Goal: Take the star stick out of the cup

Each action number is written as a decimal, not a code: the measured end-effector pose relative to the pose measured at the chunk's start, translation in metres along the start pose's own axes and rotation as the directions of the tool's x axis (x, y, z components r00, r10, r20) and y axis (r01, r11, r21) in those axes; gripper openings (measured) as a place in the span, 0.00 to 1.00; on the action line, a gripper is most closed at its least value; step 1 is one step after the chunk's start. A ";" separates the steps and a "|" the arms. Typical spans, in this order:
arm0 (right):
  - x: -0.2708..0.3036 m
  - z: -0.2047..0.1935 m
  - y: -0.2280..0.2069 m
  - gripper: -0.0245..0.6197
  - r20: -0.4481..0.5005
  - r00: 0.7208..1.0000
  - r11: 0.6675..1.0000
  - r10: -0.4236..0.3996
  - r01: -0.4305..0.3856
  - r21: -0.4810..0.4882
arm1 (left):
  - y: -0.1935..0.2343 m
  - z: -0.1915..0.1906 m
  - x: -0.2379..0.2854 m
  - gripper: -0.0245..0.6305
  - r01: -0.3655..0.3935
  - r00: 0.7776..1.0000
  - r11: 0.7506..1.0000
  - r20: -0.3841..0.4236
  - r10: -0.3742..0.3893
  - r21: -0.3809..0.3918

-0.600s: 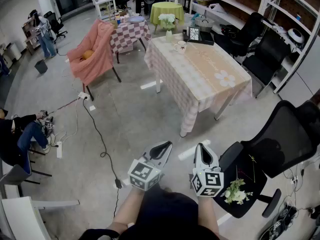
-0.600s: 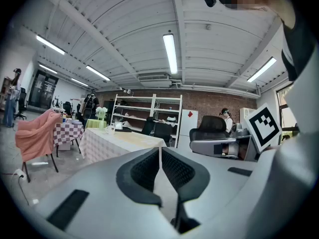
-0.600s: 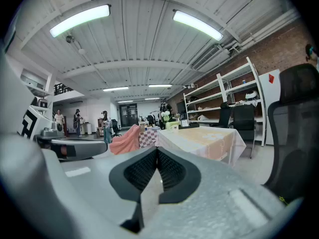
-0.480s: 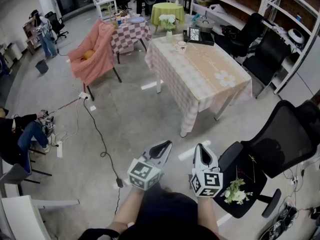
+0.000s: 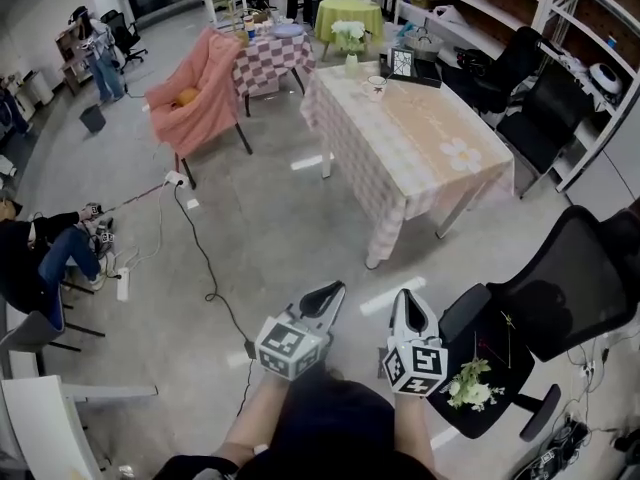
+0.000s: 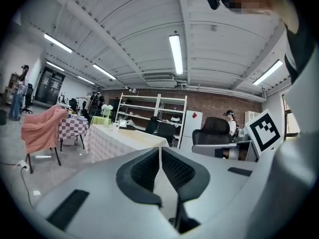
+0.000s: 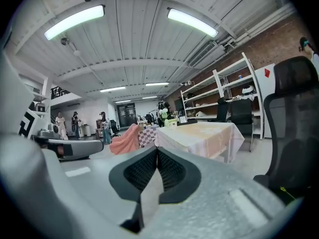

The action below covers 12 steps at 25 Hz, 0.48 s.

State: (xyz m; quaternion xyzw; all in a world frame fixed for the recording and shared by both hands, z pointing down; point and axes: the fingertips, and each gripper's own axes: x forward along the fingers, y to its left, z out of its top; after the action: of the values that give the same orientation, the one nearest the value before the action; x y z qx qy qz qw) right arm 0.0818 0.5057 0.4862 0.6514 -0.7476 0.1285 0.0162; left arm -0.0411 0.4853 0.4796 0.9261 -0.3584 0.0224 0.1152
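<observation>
A white cup stands at the far end of the long table, which has a pale checked cloth; it is too small to tell whether a star stick is in it. My left gripper and right gripper are held side by side close to my body, over bare floor well short of the table. Both are shut with nothing between the pads. In the left gripper view the left gripper points towards the table. In the right gripper view the right gripper does the same, with the table ahead.
A black office chair at my right has a white flower sprig and thin sticks on its seat. A vase of flowers and a framed clock share the table's far end. A pink-draped chair and floor cables lie left.
The head view has shifted a little, so the table and room sit slightly lower and to the right in it. Both grippers keep the same place and stay shut.
</observation>
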 end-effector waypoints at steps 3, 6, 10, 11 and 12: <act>0.010 0.000 0.002 0.04 -0.007 1.000 1.000 0.010 -0.010 -0.009 | 0.009 -0.001 0.005 0.07 -0.008 1.000 1.000 0.004 0.008 -0.014; 0.025 0.002 0.001 0.04 -0.012 1.000 1.000 0.022 -0.022 -0.019 | 0.020 0.002 0.017 0.07 -0.013 1.000 0.999 0.006 0.013 -0.032; 0.049 0.012 -0.007 0.05 0.000 1.000 1.000 0.012 -0.012 -0.021 | 0.035 0.013 0.039 0.07 -0.008 1.000 0.999 0.015 0.008 -0.034; 0.056 0.015 -0.010 0.05 0.001 1.000 1.000 0.009 -0.009 -0.020 | 0.039 0.017 0.045 0.07 -0.006 1.000 0.999 0.019 0.006 -0.033; 0.064 0.017 -0.012 0.04 0.001 1.000 1.000 0.008 -0.008 -0.019 | 0.044 0.021 0.051 0.07 -0.004 1.000 0.999 0.022 0.005 -0.032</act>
State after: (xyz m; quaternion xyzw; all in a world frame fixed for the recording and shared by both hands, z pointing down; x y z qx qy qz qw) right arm 0.0861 0.4389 0.4836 0.6482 -0.7515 0.1212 0.0215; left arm -0.0336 0.4159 0.4741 0.9236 -0.3621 0.0065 0.1258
